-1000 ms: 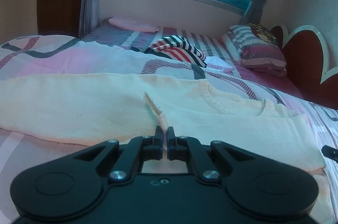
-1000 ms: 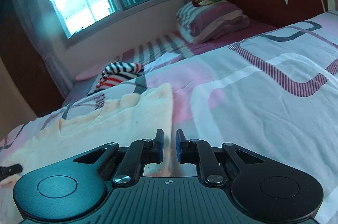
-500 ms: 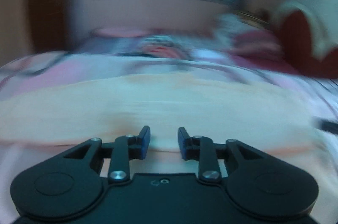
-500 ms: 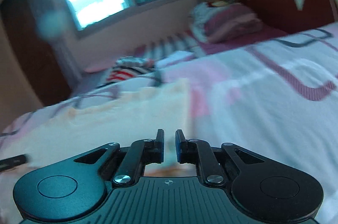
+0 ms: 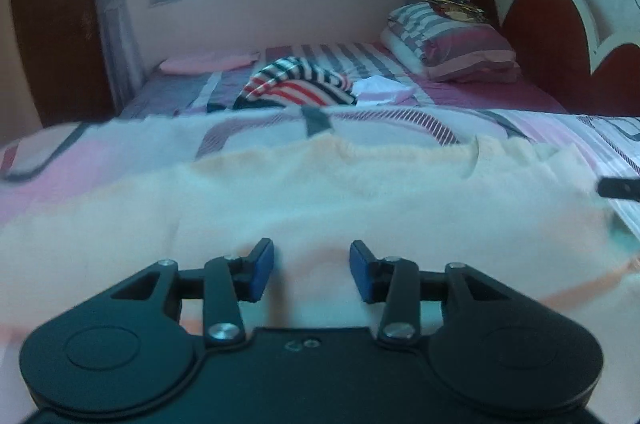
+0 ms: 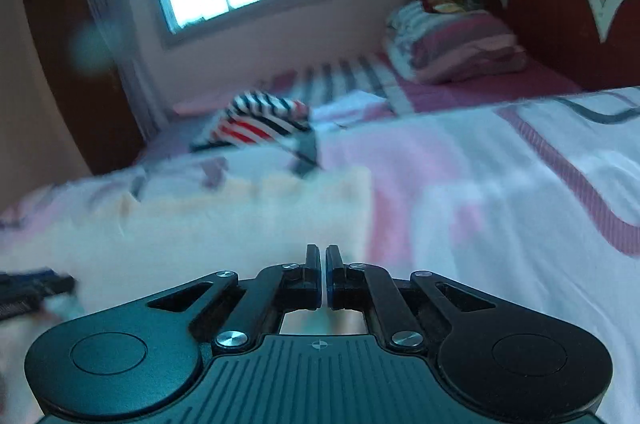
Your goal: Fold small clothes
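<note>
A cream knitted garment [image 5: 320,199] lies spread flat across the bedspread; it also shows in the right wrist view [image 6: 240,224]. My left gripper [image 5: 312,266] is open and empty, low over the garment's near part. My right gripper [image 6: 323,272] has its jaws nearly closed at the garment's right edge; I cannot see cloth between them. The right gripper's tip [image 5: 618,188] shows at the far right of the left wrist view, and the left gripper's tip [image 6: 28,294] shows at the left of the right wrist view.
A striped red, white and black garment [image 5: 296,85] and a white cloth [image 5: 382,89] lie further back on the bed. A folded pink piece [image 5: 208,61] lies at the far left. Striped pillows [image 5: 448,47] lean by the red headboard [image 5: 560,35].
My left gripper has let go of the pinched fold of the cream garment and opened; the fold now lies flat. My right gripper's jaws have closed from a small gap. Both views swung.
</note>
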Demonstrator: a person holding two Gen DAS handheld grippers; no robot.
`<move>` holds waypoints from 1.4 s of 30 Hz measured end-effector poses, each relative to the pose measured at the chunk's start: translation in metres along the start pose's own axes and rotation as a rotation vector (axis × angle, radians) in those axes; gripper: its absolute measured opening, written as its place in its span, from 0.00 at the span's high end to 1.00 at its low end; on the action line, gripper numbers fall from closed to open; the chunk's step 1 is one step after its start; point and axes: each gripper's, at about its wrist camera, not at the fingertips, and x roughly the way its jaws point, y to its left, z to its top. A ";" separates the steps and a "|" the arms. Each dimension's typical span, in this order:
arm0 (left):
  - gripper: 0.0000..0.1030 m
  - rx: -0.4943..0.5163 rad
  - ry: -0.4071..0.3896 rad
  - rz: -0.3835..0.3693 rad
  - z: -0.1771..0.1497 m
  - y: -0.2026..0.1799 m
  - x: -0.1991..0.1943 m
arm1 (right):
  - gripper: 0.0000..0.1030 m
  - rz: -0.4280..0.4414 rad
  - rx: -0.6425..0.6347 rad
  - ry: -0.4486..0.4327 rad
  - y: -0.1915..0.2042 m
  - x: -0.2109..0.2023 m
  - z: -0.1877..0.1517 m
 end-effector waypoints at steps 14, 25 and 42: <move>0.57 -0.017 -0.007 0.033 0.003 0.025 0.015 | 1.00 -0.107 -0.077 0.043 -0.026 0.061 0.035; 0.54 -0.011 -0.001 -0.019 -0.015 0.009 -0.008 | 1.00 -0.092 -0.071 0.081 -0.002 0.002 -0.019; 0.48 -0.307 -0.039 0.093 -0.064 0.145 -0.084 | 1.00 -0.112 0.008 0.068 0.054 -0.044 -0.036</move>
